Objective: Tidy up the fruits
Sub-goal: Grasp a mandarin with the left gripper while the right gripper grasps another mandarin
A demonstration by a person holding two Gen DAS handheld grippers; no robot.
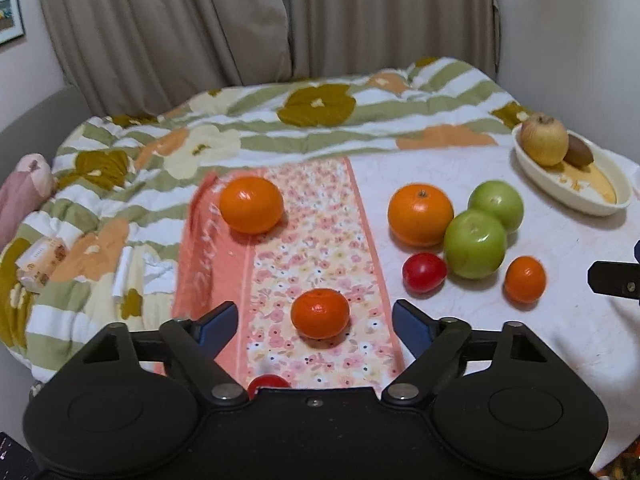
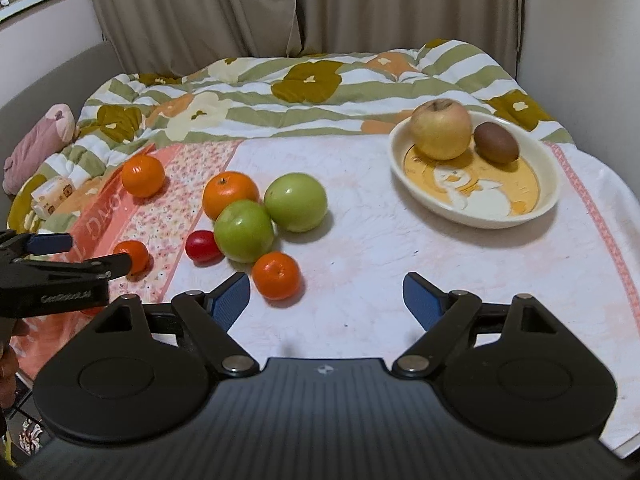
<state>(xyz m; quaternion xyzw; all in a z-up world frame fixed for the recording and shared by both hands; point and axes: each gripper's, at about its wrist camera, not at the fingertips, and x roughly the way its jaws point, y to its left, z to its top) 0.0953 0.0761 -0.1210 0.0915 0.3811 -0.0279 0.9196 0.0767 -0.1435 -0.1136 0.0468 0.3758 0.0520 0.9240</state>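
My left gripper (image 1: 316, 320) is open and low over the floral towel (image 1: 316, 216), with a small mandarin (image 1: 320, 314) between its fingers, untouched by the pads. A large orange (image 1: 251, 205) lies further back. My right gripper (image 2: 326, 292) is open over the white cloth with nothing between its fingers. Another small mandarin (image 2: 276, 276) sits just ahead of its left finger. Behind that are two green apples (image 2: 244, 230) (image 2: 295, 202), an orange (image 2: 230, 194) and a red tomato (image 2: 203, 246). A cream bowl (image 2: 552, 196) at the right holds a yellow apple (image 2: 440, 128) and a kiwi (image 2: 496, 142).
A striped floral quilt (image 1: 320, 128) is bunched behind the towel, with a pink soft toy (image 2: 36, 148) and a small box (image 2: 52, 196) at the left. Curtains (image 2: 280, 8) hang at the back. A second red tomato (image 1: 268, 382) peeks out under my left gripper's body.
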